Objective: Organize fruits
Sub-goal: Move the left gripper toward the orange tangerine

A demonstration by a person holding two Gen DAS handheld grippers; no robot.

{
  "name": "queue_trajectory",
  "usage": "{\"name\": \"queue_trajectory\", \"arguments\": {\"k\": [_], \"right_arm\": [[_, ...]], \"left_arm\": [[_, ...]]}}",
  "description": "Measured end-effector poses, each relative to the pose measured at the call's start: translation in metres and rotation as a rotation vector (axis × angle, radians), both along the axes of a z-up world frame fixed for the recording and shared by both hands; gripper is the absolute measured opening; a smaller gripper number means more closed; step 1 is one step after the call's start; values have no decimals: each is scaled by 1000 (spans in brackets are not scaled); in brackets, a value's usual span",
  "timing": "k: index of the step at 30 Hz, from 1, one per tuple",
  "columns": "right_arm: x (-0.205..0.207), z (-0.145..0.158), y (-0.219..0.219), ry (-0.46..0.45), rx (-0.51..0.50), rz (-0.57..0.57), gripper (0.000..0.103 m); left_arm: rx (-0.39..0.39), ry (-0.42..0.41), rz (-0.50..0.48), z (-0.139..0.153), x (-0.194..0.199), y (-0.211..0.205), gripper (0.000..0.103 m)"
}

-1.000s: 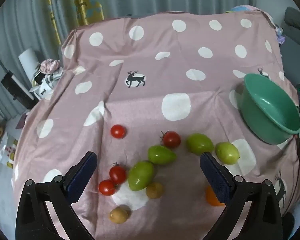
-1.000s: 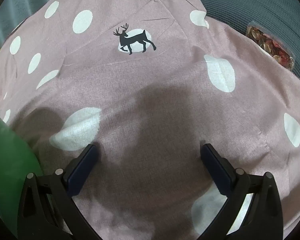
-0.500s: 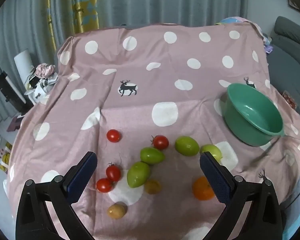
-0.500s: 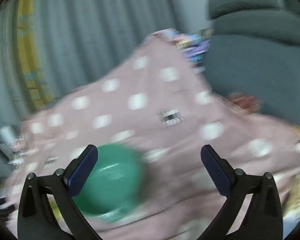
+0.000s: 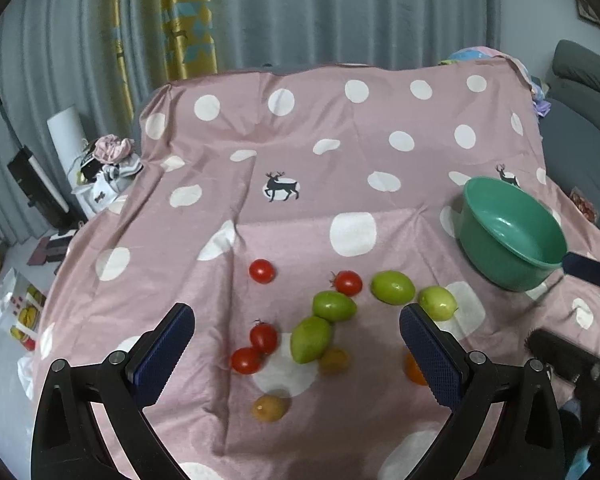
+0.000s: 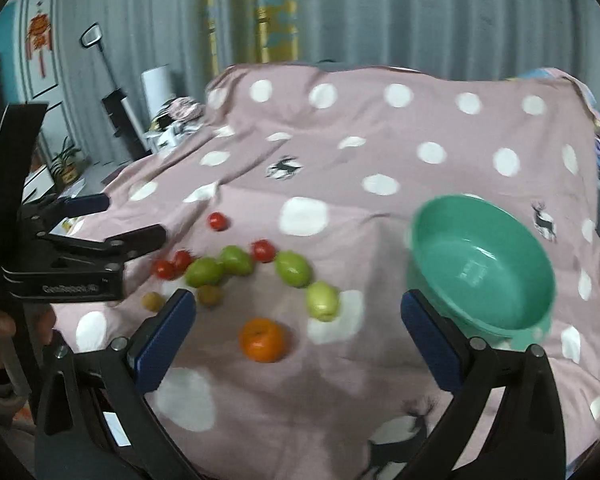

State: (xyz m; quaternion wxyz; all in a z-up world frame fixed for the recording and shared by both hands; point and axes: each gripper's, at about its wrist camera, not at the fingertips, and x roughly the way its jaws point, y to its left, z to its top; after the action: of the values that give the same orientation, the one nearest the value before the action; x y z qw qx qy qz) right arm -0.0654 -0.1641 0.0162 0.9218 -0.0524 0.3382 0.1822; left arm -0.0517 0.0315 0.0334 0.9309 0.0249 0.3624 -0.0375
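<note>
Both claws, left and right, gape wide, empty; scattered fruit ahead awaits gathering into the green plastic bowl right of them.

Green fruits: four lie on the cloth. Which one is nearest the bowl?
The rightmost green fruit, paler than the other three, alone on a white dot at the row's end nearest the bowl.

Support surface: a table covered by a pink cloth with white dots and deer prints. Lying directly on the cloth: four red tomatoes, four green fruits, two small brown fruits and one orange, grouped near the front edge. An empty green bowl stands to the right, apart from the fruit.
</note>
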Motion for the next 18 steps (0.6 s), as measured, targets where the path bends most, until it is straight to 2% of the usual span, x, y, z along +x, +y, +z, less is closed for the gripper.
{"name": "queue_trajectory", "arguments": {"k": [5, 8, 18], "right_arm": [[-13, -5, 13, -3, 5, 22, 103], [-17, -9, 2, -9, -4, 50, 103], [-21, -9, 6, 27, -6, 75, 103]], "left_arm": [[-13, -12, 1, 0, -3, 5, 102], [-16, -8, 0, -1, -3, 7, 102], [-29, 16, -8, -4, 1, 7, 102]]}}
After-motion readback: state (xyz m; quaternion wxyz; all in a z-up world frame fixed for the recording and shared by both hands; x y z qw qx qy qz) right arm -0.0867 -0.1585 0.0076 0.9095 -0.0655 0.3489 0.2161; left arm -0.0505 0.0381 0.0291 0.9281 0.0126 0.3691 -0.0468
